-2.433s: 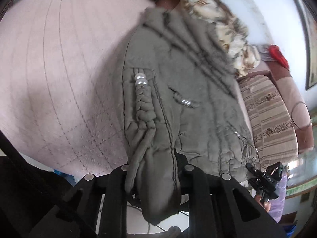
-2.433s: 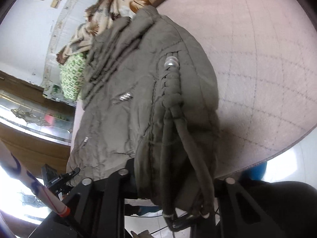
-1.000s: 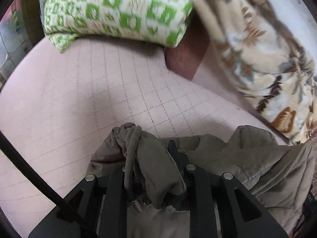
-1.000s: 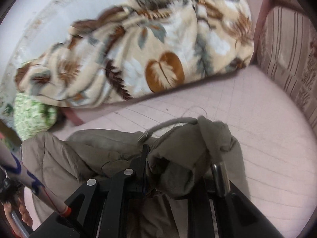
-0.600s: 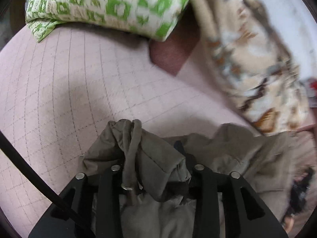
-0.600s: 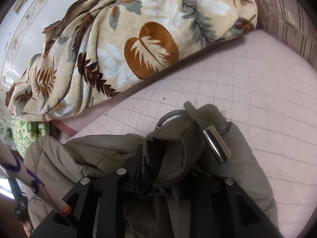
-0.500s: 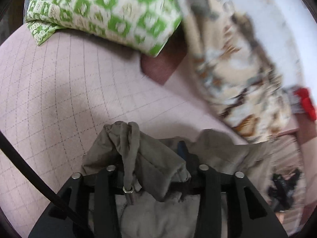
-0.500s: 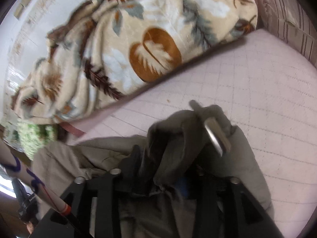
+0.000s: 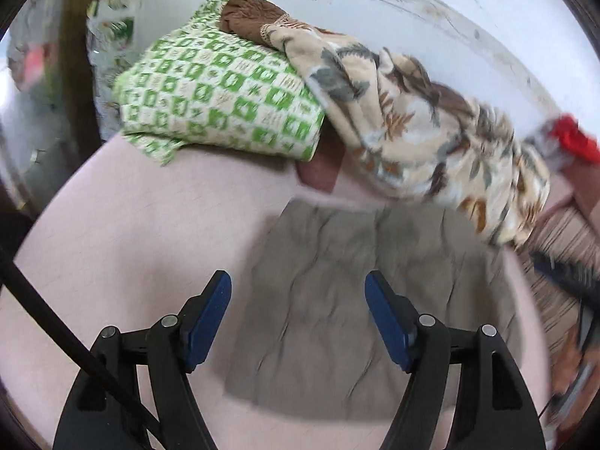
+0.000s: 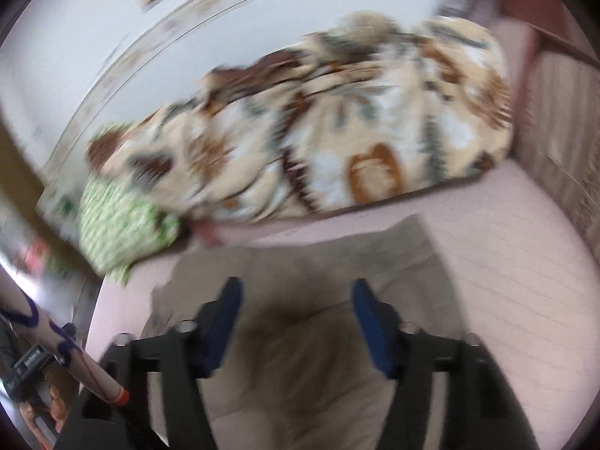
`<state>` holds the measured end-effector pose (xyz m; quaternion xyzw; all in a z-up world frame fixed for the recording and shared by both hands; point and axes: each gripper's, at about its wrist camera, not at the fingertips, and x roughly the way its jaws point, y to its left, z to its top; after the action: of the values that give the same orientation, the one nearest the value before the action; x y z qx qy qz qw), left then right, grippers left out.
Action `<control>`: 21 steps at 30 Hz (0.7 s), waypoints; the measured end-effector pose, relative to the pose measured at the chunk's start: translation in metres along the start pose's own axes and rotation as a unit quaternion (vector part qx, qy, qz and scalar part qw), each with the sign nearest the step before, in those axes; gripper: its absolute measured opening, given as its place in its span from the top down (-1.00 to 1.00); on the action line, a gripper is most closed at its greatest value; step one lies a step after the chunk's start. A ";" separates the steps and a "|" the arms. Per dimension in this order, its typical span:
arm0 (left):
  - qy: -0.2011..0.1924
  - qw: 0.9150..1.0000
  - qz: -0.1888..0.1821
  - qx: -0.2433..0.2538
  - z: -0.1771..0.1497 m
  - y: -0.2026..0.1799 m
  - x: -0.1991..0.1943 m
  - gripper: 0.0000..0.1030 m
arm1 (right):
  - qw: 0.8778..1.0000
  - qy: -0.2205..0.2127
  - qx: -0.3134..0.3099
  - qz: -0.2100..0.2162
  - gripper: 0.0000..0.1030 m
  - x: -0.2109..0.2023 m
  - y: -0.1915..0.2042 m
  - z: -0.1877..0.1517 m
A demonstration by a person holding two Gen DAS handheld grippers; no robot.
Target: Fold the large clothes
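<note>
An olive-grey padded jacket point(image 9: 337, 300) lies folded flat on the pink quilted bed point(image 9: 131, 243). My left gripper point(image 9: 298, 300) is open and empty, raised above the jacket's near left part. The jacket also shows in the blurred right wrist view point(image 10: 318, 281). My right gripper point(image 10: 296, 307) is open and empty above its near edge. The other hand-held gripper point(image 9: 573, 292) shows at the right edge of the left wrist view.
A green-and-white patterned pillow point(image 9: 217, 101) and a cream leaf-print blanket point(image 9: 431, 131) lie along the wall behind the jacket. A striped sofa arm point(image 10: 555, 131) stands at the right. Pink bed surface point(image 10: 506, 262) surrounds the jacket.
Both grippers have let go of the jacket, opened and pulled back upward. The jacket now lies flat on the bed instead of bunched between the fingers.
</note>
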<state>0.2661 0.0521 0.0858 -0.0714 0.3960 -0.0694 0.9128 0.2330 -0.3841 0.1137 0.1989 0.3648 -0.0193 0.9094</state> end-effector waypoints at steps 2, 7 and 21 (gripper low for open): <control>-0.005 1.000 0.015 0.009 -0.038 0.003 -0.009 -0.42 | 0.999 0.010 -0.037 0.008 -0.13 0.009 0.035 -0.015; 0.008 1.000 0.000 -0.004 -0.094 0.012 0.004 -0.42 | 0.995 0.035 -0.091 -0.012 -0.13 0.072 0.096 -0.045; 0.039 0.995 -0.009 -0.090 -0.105 0.078 0.045 -0.42 | 0.984 0.030 -0.051 -0.168 -0.34 0.239 0.066 -0.050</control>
<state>0.2255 0.1122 -0.0319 -0.1537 0.4350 -0.0446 0.8861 0.3873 -0.2787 -0.0567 0.0886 0.4204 -0.1471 0.8909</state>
